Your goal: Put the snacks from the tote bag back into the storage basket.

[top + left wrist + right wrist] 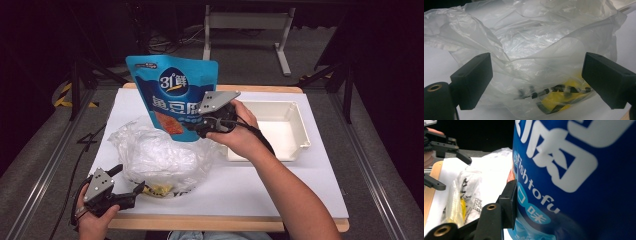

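Blue snack pouch (172, 95), glossy flat film, hangs upright at frame centre above the plastic bag (160, 157), clear of it. Right gripper (197, 124) clamps its lower edge, likely for transfer. Left gripper (134, 191), jaws apart, sits at the crinkled translucent bag's near edge. Rigid white tray (292, 127) waits right on the worktop (300, 185).

I see the plastic bag (160, 157) lying on the table (310, 185), left of the tray (272, 127). My right gripper (192, 126) holds the pouch (172, 95) above the bag; my left gripper (137, 192) sits at the bag's near edge.
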